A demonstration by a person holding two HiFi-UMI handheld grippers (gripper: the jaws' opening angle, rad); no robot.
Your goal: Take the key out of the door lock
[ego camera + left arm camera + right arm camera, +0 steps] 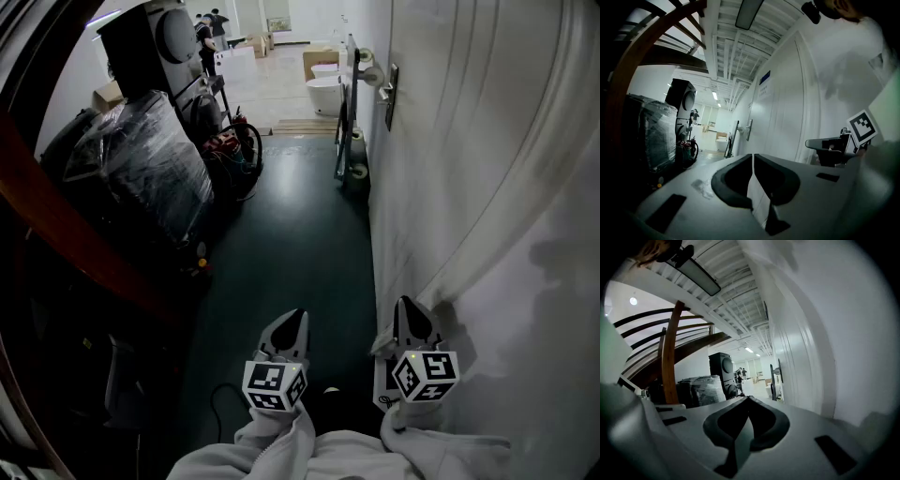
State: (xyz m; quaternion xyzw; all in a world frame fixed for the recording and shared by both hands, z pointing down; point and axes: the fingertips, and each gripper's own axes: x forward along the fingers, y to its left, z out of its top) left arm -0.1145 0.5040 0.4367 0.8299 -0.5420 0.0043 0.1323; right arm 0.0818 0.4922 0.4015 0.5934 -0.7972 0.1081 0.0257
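Observation:
A white door (487, 150) and wall run along the right of the corridor. Far ahead a metal handle plate (389, 94) sticks out from it; the handle (749, 129) also shows small in the left gripper view, and the handle (779, 371) in the right gripper view. No key is visible at this distance. My left gripper (291, 323) hangs low over the dark floor, shut and empty; its jaws meet at the tips (753, 157). My right gripper (410, 309) is beside the white wall, also shut with nothing in it (747, 399). Both are well short of the handle.
A plastic-wrapped pallet (150, 164) and a tall black machine (150, 42) stand along the left. A curved wooden beam (75, 225) crosses the near left. White toilets (328, 89) and boxes sit at the far end, where people (206, 37) stand. A dark green floor (300, 225) runs ahead.

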